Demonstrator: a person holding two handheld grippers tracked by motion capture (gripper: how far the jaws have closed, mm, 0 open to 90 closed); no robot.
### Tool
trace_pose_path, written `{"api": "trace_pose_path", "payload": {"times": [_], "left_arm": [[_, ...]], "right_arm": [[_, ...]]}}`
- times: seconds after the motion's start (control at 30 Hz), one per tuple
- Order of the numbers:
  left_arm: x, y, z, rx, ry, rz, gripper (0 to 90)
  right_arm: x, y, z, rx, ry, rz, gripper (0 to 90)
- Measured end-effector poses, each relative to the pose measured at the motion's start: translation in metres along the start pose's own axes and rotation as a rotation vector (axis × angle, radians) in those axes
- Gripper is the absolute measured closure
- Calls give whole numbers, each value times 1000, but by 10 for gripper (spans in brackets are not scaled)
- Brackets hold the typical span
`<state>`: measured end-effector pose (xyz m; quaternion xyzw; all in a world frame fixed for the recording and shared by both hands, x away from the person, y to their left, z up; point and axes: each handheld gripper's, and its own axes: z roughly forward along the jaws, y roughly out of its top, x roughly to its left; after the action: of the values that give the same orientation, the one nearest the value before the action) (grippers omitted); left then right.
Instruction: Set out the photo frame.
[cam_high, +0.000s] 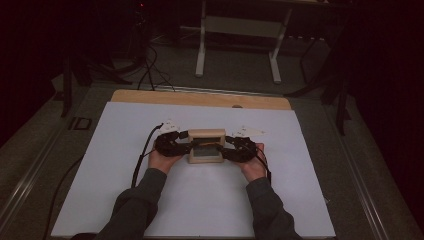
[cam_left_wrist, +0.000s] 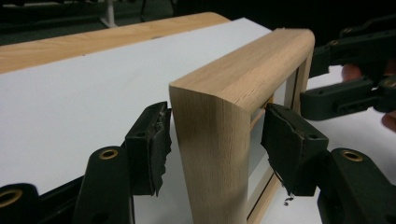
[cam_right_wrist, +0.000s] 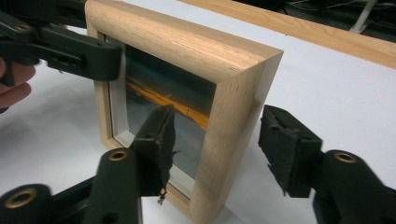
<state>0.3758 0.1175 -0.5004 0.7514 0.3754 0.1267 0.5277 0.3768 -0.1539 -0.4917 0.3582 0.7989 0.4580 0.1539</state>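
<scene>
Both tongs stand open: left gripper (cam_left_wrist: 212, 140) at nine o'clock, right gripper (cam_right_wrist: 217, 144) at three, straddling the upright wooden picture frame (cam_high: 205, 146) at the centre of the white sheet (cam_high: 125, 150) — pads clear. Unsupported, a nudge could topple it.

Both forearms reached forward; the left gripper (cam_high: 183, 142) and right gripper (cam_high: 229, 148) faced each other, jaws parted.

Wooden frame (cam_high: 205, 146) upright mid-sheet; white sheet (cam_high: 200, 200) bare around; both jaws straddle its ends.
</scene>
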Motion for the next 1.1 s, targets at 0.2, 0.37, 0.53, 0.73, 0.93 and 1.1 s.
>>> {"api": "trace_pose_path", "payload": {"times": [0.2, 0.37, 0.53, 0.73, 0.93, 1.1], "left_arm": [[-3, -3, -13, -31, 11, -6, 468], [-6, -4, -14, -24, 24, 18, 531], [-4, -5, -14, -16, 28, 16, 577], [-2, -4, -13, -18, 26, 14, 600], [-2, -4, -12, -17, 27, 15, 609], [-2, -4, -10, -14, 24, 13, 589]], "right_arm": [[-3, 0, 3, -6, 8, 23, 373], [-4, 4, 5, -13, 20, 32, 347], [-8, 6, 10, -6, 30, 53, 347], [-6, 6, 11, -6, 64, 57, 373], [-3, 6, 8, 5, 54, 48, 377], [-2, 6, 7, 9, 47, 34, 385]]}}
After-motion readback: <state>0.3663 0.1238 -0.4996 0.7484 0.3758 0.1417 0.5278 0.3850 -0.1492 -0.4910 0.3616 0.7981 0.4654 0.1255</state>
